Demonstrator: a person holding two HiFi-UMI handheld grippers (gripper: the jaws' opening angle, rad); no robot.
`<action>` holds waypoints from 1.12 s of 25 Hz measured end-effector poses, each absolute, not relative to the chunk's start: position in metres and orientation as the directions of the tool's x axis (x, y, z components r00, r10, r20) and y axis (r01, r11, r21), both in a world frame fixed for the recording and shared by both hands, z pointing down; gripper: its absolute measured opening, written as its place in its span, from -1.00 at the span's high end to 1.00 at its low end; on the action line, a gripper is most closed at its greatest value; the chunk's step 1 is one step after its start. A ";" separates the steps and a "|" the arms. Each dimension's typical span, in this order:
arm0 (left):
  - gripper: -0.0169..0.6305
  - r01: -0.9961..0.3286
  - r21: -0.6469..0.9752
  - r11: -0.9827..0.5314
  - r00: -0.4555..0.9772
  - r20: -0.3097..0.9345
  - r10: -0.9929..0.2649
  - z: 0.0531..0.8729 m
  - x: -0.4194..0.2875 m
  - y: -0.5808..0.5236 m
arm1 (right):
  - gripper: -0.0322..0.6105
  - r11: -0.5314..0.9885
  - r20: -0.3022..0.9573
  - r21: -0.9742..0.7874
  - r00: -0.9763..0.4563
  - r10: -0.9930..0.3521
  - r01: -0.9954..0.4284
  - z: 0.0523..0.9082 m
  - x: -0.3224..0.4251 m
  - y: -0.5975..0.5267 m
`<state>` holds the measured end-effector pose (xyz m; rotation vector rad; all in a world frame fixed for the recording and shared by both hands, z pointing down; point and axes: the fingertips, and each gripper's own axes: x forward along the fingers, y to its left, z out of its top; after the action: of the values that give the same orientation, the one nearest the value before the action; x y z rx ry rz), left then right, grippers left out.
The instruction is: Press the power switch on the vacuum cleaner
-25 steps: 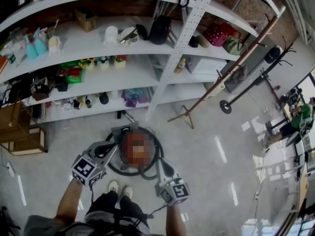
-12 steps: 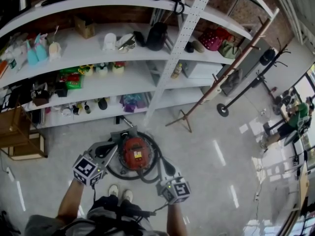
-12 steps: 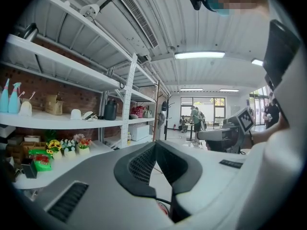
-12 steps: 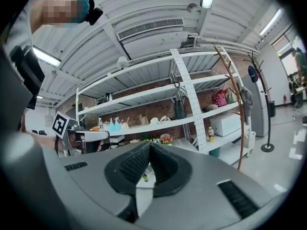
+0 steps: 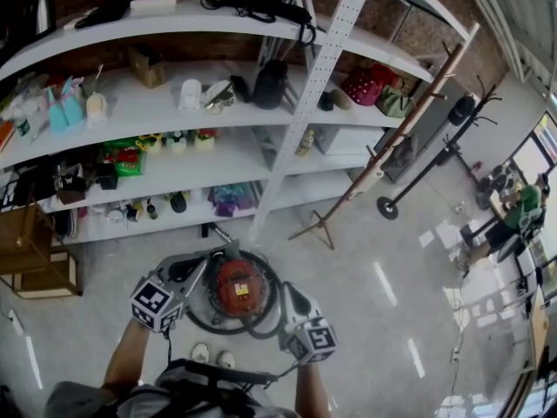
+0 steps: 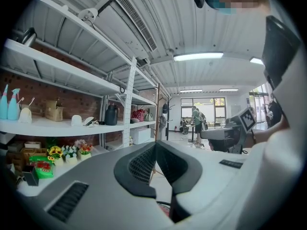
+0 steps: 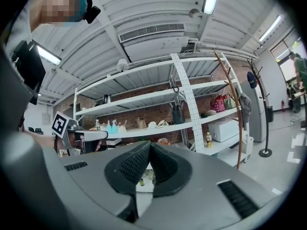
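The red vacuum cleaner (image 5: 237, 287) sits on the pale floor in front of my feet, ringed by its black hose (image 5: 265, 320). My left gripper (image 5: 193, 271) hovers at the vacuum's upper left edge, and its marker cube (image 5: 157, 303) is nearer me. To the vacuum's right, the right gripper (image 5: 290, 293) points up along the hose. In the left gripper view the left gripper (image 6: 154, 147) has its jaws closed tip to tip with nothing held. The right gripper (image 7: 149, 147) also shows its jaws meeting, empty. No power switch can be made out.
White shelving (image 5: 200, 146) with bottles, flowers, bags and a black jug runs behind the vacuum, with a perforated post (image 5: 305, 120) in front. A wooden pole (image 5: 409, 120) leans on a stand at right, near a black coat rack (image 5: 452, 142). A wooden crate (image 5: 26, 238) stands at left.
The head view has shifted: the shelves and vacuum sit lower in the picture, and the vacuum now lies closer between the grippers. Both grippers keep about the same places and stay shut.
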<state>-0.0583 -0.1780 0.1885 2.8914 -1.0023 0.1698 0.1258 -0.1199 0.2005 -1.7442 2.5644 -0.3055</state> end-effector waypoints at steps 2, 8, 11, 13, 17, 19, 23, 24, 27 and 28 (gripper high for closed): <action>0.92 -0.622 0.031 -0.783 0.779 0.126 -0.614 0.187 -0.059 -0.181 | 0.87 0.354 0.087 -0.172 -0.372 -0.924 -0.919 0.197 0.124 -0.122; 0.92 -0.628 0.025 -0.778 0.774 0.127 -0.620 0.186 -0.063 -0.190 | 0.87 0.352 0.092 -0.167 -0.370 -0.924 -0.921 0.195 0.123 -0.129; 0.92 -0.634 0.026 -0.773 0.769 0.133 -0.626 0.189 -0.066 -0.191 | 0.87 0.362 0.093 -0.164 -0.380 -0.921 -0.918 0.198 0.121 -0.131; 0.92 -0.636 0.027 -0.771 0.767 0.135 -0.628 0.190 -0.067 -0.191 | 0.87 0.368 0.091 -0.162 -0.386 -0.918 -0.915 0.199 0.119 -0.131; 0.92 -0.638 0.029 -0.769 0.765 0.133 -0.630 0.189 -0.067 -0.190 | 0.87 0.378 0.095 -0.156 -0.395 -0.914 -0.913 0.199 0.116 -0.131; 0.92 -0.639 0.028 -0.769 0.765 0.133 -0.631 0.189 -0.067 -0.189 | 0.87 0.381 0.095 -0.152 -0.397 -0.913 -0.912 0.198 0.116 -0.130; 0.92 -0.642 0.029 -0.766 0.762 0.133 -0.634 0.189 -0.066 -0.186 | 0.87 0.386 0.095 -0.145 -0.401 -0.911 -0.911 0.198 0.116 -0.127; 0.92 -0.642 0.028 -0.766 0.762 0.133 -0.634 0.189 -0.066 -0.185 | 0.87 0.387 0.096 -0.143 -0.402 -0.910 -0.911 0.198 0.116 -0.126; 0.92 -0.641 0.030 -0.767 0.763 0.132 -0.632 0.189 -0.064 -0.183 | 0.88 0.389 0.097 -0.139 -0.404 -0.910 -0.911 0.197 0.116 -0.124; 0.92 -0.640 0.030 -0.767 0.764 0.132 -0.632 0.188 -0.063 -0.182 | 0.88 0.389 0.097 -0.138 -0.403 -0.910 -0.911 0.197 0.115 -0.124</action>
<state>-0.0633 -0.1823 0.1883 2.8815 -1.0412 0.1755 0.1155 -0.1237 0.1966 -1.7189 2.6224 -0.2657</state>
